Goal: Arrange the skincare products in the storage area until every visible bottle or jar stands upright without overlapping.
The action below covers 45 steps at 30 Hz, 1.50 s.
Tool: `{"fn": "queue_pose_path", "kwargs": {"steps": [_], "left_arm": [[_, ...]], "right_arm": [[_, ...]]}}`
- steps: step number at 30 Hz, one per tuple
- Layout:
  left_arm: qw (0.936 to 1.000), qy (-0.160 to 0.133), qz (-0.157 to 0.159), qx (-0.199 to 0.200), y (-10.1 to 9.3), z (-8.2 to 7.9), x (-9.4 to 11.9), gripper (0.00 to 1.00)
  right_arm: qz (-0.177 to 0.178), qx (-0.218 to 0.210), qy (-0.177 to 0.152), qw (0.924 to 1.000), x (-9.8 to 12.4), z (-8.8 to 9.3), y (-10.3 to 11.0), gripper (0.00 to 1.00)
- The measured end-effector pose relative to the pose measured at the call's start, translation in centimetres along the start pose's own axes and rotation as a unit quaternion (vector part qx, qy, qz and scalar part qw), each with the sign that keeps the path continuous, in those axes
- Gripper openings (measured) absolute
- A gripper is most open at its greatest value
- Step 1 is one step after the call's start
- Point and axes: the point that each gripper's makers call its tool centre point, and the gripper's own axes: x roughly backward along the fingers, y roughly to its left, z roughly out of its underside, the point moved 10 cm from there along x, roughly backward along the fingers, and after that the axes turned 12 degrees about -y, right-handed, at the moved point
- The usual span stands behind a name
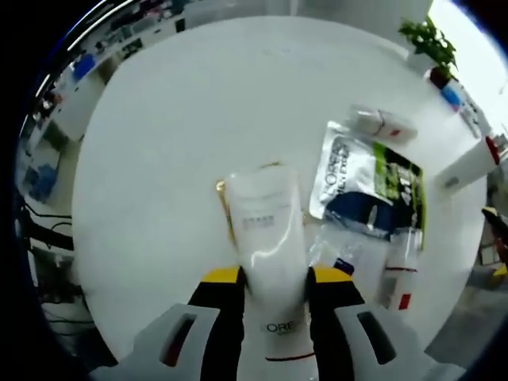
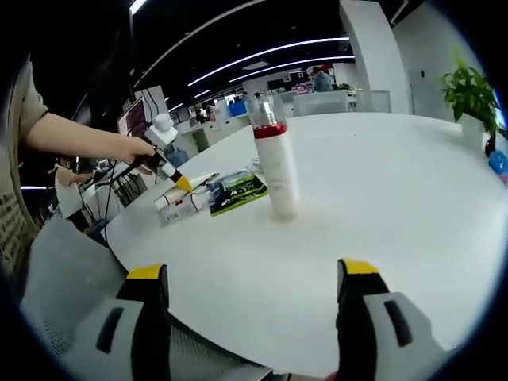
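The round white surface (image 1: 159, 159) carries everything. In the right gripper view, a tall clear bottle with a red band and clear cap (image 2: 275, 163) stands upright near its middle, well apart from the right tongs (image 2: 250, 290), whose yellow-tipped jaws are spread wide with nothing between them. Far left on the surface, a green, black and white sachet (image 2: 236, 191) lies flat beside other small products.

In the left gripper view, the left tongs (image 1: 274, 278) are clamped on a white squeeze tube (image 1: 268, 238), lying along the jaws; "ORE" can be read near its lower end, and small print higher up is too blurred to read. To its right lies the flat sachet (image 1: 367, 178), its lettering blurred. Just near of it lie small white tubes with red marks (image 1: 401, 270). Beyond the sachet lies a small clear bottle (image 1: 381, 123). A potted green plant (image 1: 432, 48) stands at the far right edge.
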Motion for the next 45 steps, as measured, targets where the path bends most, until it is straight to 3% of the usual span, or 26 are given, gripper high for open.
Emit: {"fn": "queue_pose_path", "kwargs": {"steps": [24,45], "left_arm": [[0.9991,-0.040,-0.003,-0.010,-1.3,0.2,3.5,0.26],[0.9918,-0.126,-0.018,0.008,-2.1,2.6,6.7,0.27]], "right_arm": [[-0.031,0.020,-0.017,0.9992,0.0,-1.7,1.3,0.87],[-0.075,0.046,-0.013,0.9960,-0.5,-2.8,2.4,0.87]]}}
